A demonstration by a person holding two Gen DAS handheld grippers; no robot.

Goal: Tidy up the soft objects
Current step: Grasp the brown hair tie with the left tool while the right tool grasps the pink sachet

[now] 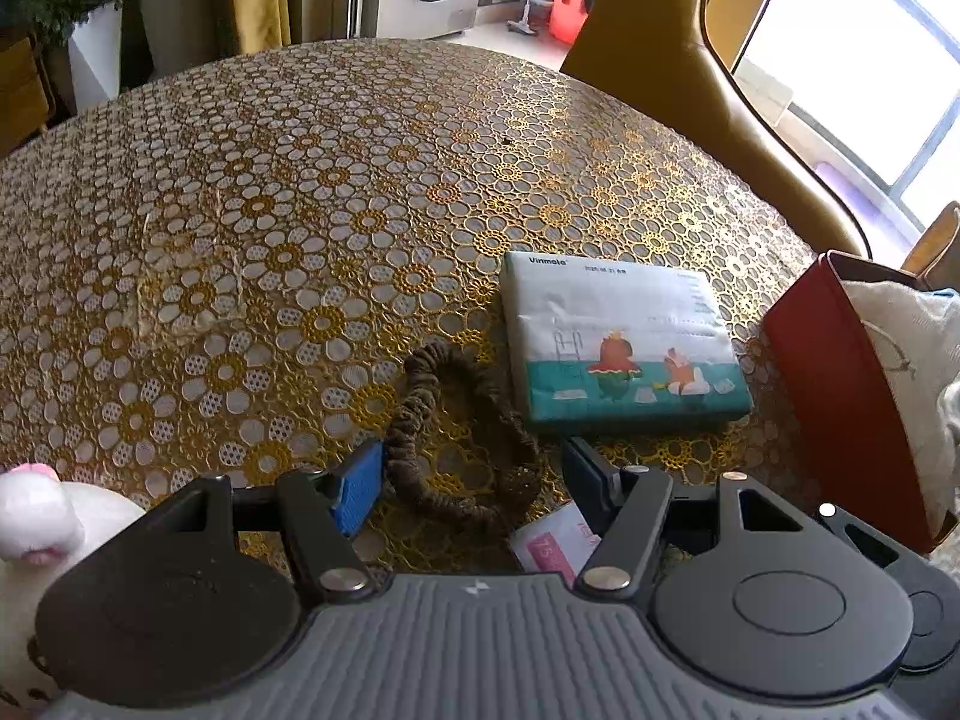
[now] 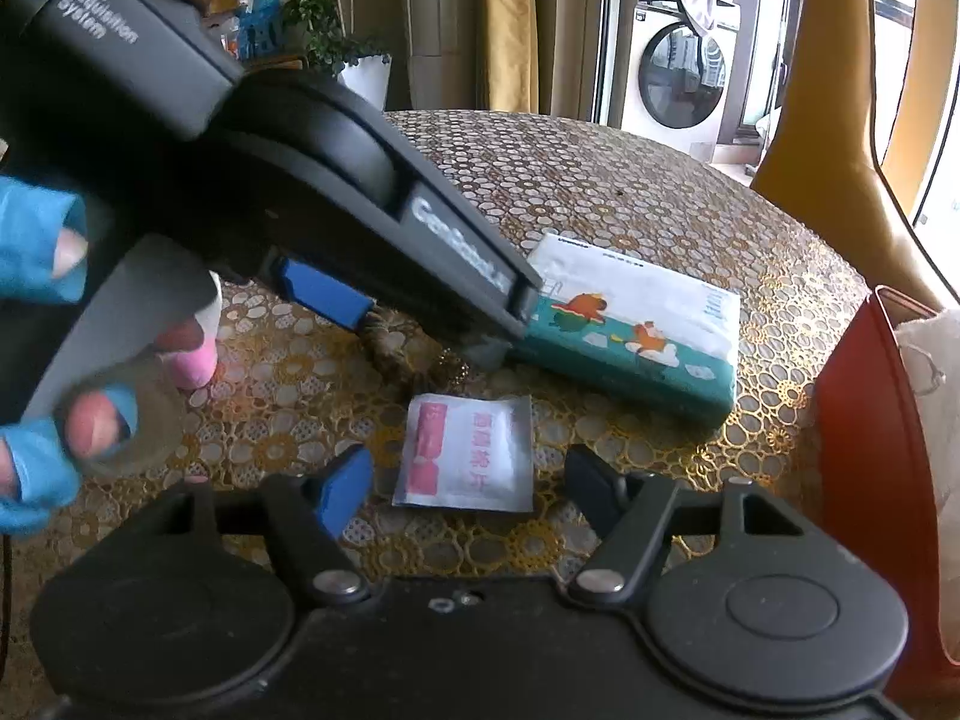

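Note:
A brown scrunchie (image 1: 456,438) lies on the gold flower-patterned tablecloth (image 1: 300,210) between the fingers of my left gripper (image 1: 474,480). Its blue left pad (image 1: 360,486) is right at the loop's side, while the right finger stands apart from it, so the jaws are open. In the right wrist view the left gripper (image 2: 414,330) leans down over the scrunchie (image 2: 390,348). My right gripper (image 2: 468,492) is open around a white-and-pink sachet (image 2: 465,456) without touching it. A tissue pack (image 1: 624,348) with cartoon animals lies just beyond.
A red bin (image 1: 840,396) holding white cloth (image 1: 906,348) stands at the table's right edge. A white-and-pink plush toy (image 1: 36,516) sits at the near left. A brown chair (image 1: 690,90) stands behind the table. A blue-gloved hand (image 2: 36,252) holds the left gripper.

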